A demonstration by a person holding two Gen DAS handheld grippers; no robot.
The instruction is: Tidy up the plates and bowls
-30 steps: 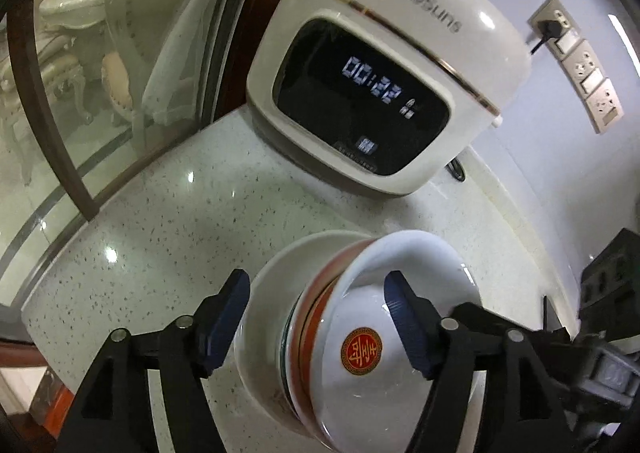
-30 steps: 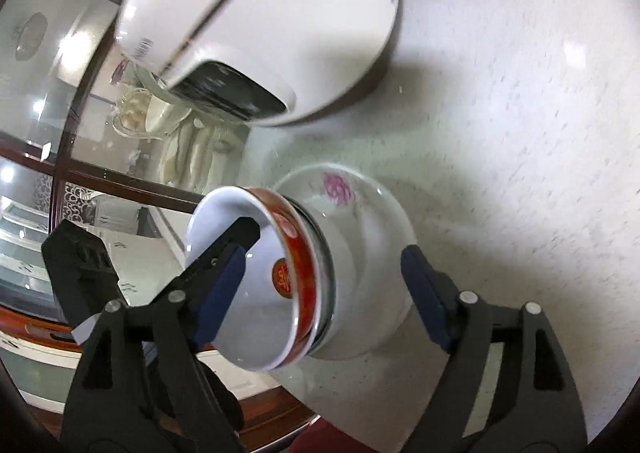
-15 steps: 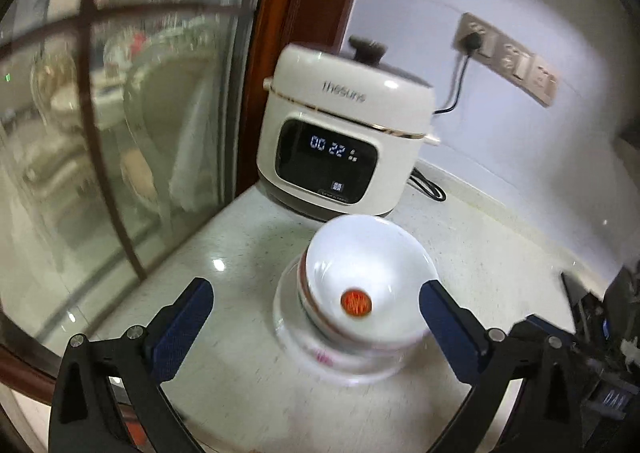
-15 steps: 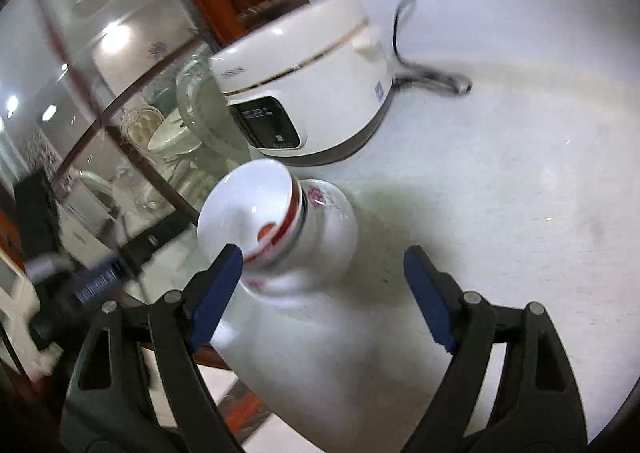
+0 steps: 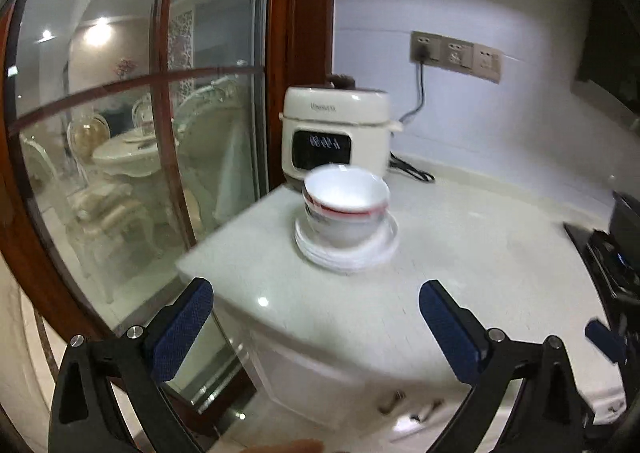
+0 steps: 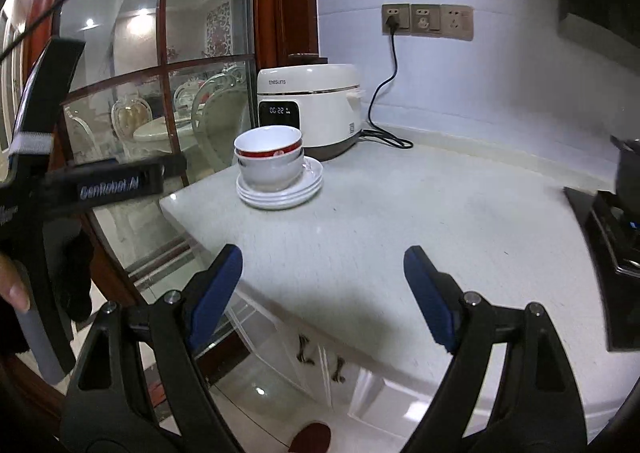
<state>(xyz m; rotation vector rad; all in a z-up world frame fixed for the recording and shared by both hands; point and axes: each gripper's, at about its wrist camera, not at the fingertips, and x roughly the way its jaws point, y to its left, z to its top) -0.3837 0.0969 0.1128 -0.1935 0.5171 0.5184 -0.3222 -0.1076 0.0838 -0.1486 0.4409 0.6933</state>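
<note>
left gripper (image 5: pixel 316 317): jaws wide apart, empty | bowls (image 6: pixel 269 157) nested on plates (image 6: pixel 280 189), near counter (image 6: pixel 400 221) corner by rice cooker (image 6: pixel 316 105), well ahead of both grippers | glazed ceramic: stiff, slippery, fragile; likely take by rim | right gripper (image 6: pixel 322 289): jaws apart, empty

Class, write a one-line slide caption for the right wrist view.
Bowls stacked on plates beside the rice cooker; the right gripper is open and empty.

A cream rice cooker (image 6: pixel 310 109) is sitting at the back of the white table (image 6: pixel 400 221), its black cord (image 6: pixel 384 93) running up to a wall socket (image 6: pixel 395 19). A glass partition (image 6: pixel 160 93) is standing alongside, and a black stove (image 6: pixel 608 221) is showing at the far edge.
</note>
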